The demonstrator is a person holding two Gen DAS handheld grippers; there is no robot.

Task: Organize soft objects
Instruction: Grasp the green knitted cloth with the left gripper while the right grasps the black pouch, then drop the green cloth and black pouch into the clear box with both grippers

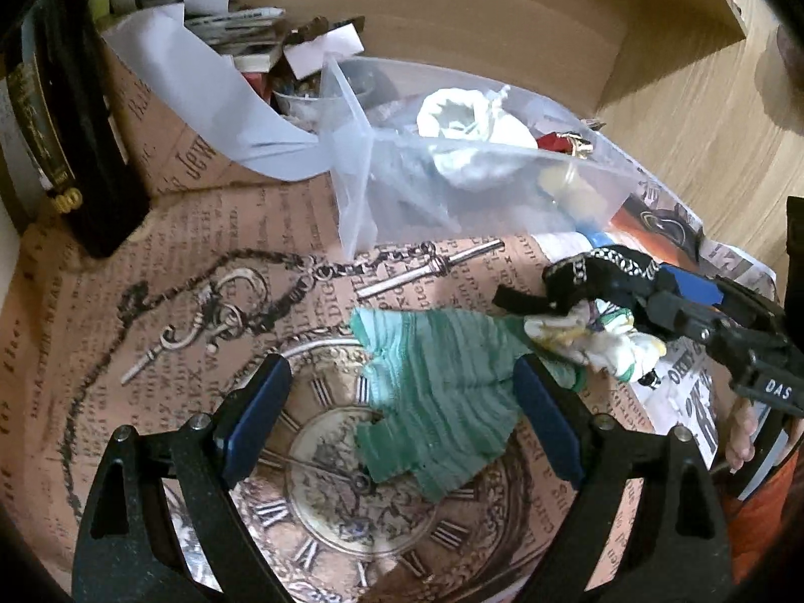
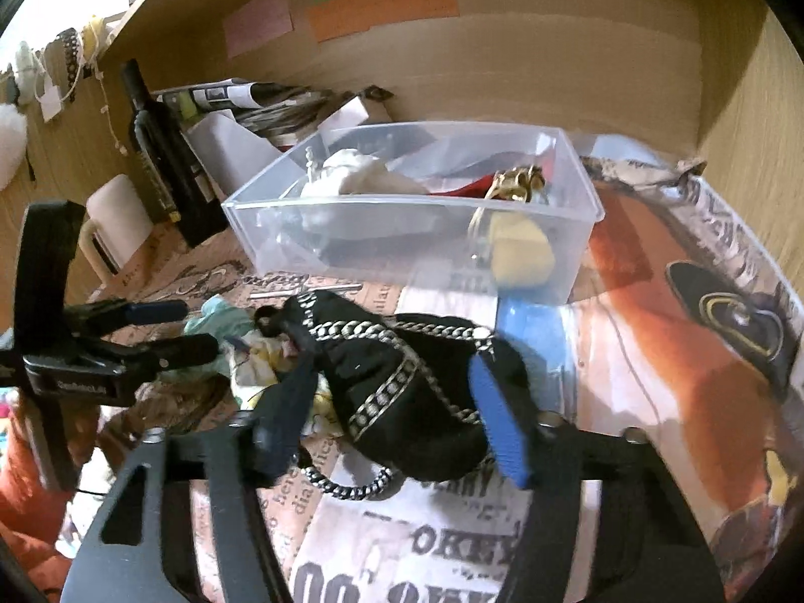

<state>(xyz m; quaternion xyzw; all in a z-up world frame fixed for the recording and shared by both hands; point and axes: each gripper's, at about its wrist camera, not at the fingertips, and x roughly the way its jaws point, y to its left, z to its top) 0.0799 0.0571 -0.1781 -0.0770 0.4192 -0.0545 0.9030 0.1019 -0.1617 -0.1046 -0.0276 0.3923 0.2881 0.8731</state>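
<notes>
Green ribbed cloth point(image 1: 442, 402) lies crumpled — black chain-trimmed pouch point(image 2: 402, 392) beside it.

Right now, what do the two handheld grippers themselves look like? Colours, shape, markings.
Both match: the left gripper and right gripper have matte black, speckled, Y-shaped frames with slot cutouts and silver screw heads at the finger joints. Each finger carries a flat blue pad. White lettering marks the right gripper's body, only partly readable. No cables or sleeves visible.

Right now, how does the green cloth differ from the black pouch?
The green cloth lies flat on the printed paper between the open left tongs, ungripped; the black pouch is bunched up in the right tongs. The cloth is plain ribbed; the pouch has chain trim. Both are soft.
</notes>
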